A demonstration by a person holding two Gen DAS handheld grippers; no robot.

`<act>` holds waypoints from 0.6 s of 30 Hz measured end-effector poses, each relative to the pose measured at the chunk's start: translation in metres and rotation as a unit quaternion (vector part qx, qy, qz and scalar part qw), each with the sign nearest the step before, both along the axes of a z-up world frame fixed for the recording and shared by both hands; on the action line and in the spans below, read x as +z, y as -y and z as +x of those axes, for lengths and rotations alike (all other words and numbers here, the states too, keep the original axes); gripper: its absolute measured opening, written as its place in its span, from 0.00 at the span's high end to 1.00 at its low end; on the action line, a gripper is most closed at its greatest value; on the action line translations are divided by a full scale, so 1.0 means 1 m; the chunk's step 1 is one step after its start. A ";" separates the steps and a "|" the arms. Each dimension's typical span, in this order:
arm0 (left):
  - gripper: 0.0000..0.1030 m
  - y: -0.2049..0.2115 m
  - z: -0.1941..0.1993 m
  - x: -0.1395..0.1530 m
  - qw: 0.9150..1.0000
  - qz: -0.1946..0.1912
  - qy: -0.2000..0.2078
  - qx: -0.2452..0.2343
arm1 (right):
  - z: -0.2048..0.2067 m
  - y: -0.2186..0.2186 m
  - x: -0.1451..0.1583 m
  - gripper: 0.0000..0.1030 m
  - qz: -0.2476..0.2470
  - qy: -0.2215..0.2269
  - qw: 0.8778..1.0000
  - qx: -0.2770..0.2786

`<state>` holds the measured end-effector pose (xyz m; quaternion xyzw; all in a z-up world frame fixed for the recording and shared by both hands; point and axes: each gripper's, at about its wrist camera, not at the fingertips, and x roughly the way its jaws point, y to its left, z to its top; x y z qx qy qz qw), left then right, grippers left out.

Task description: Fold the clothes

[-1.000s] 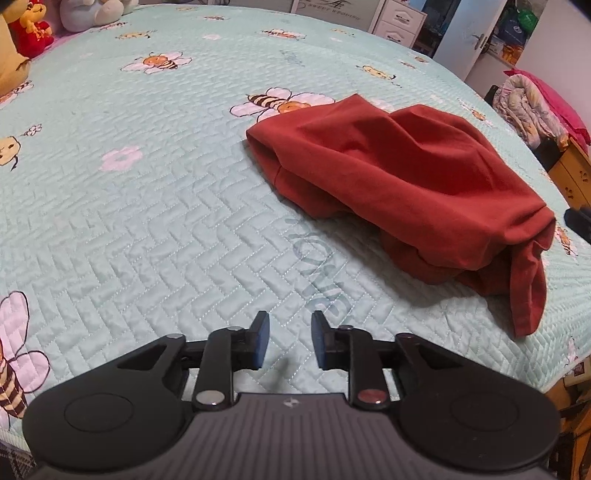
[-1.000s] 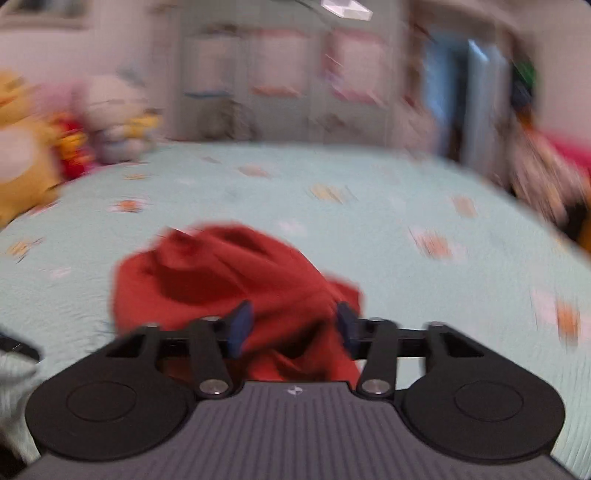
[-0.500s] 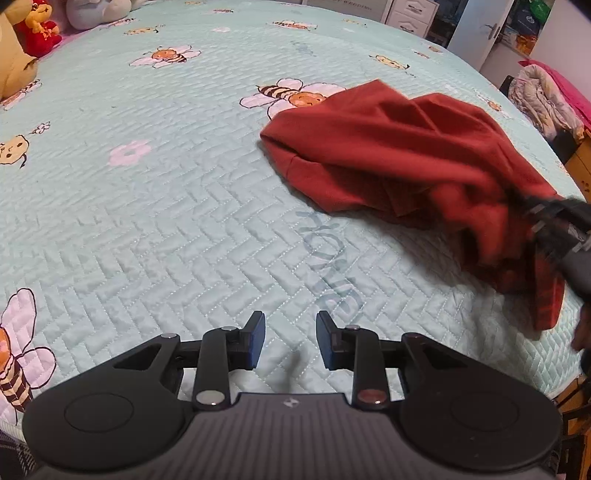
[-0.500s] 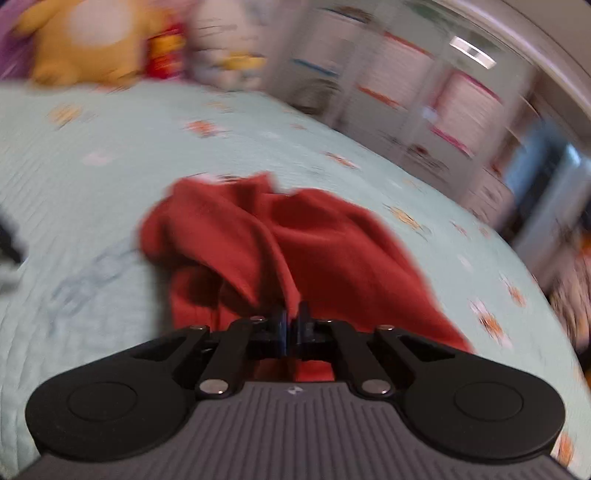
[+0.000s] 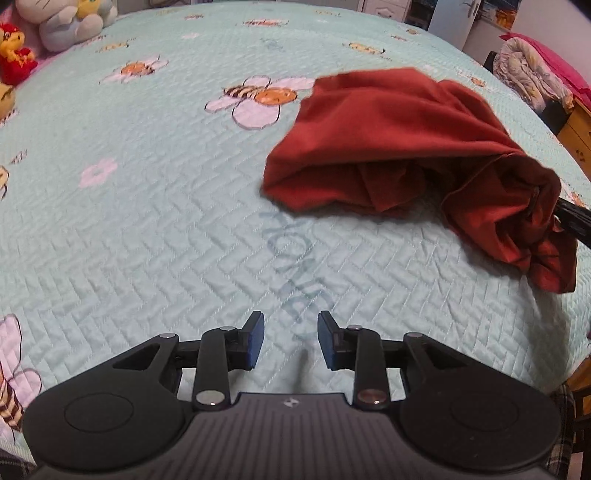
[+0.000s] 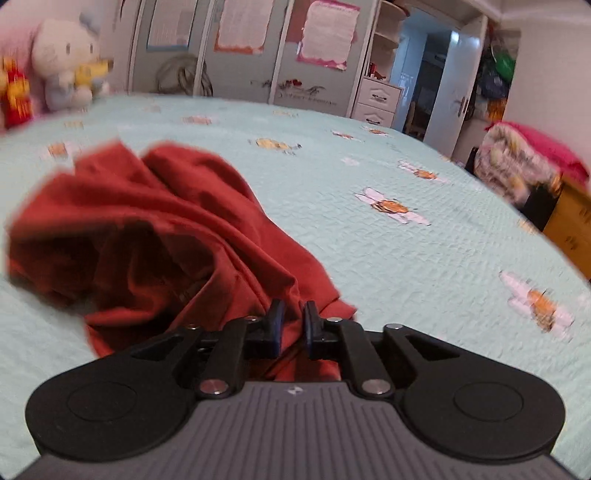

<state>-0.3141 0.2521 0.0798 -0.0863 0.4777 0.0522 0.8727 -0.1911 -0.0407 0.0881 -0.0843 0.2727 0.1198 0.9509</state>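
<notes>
A rust-red garment lies crumpled on the pale green quilted bed, to the right of centre in the left wrist view. Its right end is lifted off the quilt, bunched where my right gripper enters from the right edge. In the right wrist view my right gripper is shut on a fold of the same red garment, which trails away to the left. My left gripper hovers open over bare quilt, well short of the cloth, with nothing between its fingers.
Plush toys sit at the bed's far left. A wardrobe with papers on its doors and a white door stand beyond the bed. A pile of bedding and a wooden cabinet lie off the right edge.
My right gripper closed on the garment's near end and lifted it, pulling the cloth up and to the right. My left gripper stayed open and drifted slightly forward.
</notes>
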 end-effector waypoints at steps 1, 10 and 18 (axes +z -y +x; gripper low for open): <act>0.67 0.001 0.002 0.002 1.000 0.003 0.003 0.000 | -0.007 0.005 0.006 0.74 0.026 0.000 1.000 0.003; 0.58 0.022 0.021 0.008 0.997 0.072 0.007 -0.017 | -0.057 -0.019 0.025 0.39 0.120 -0.080 0.979 0.142; 0.33 0.036 0.048 0.026 0.986 0.169 0.003 -0.006 | -0.052 -0.053 0.018 0.33 0.143 -0.201 0.961 0.122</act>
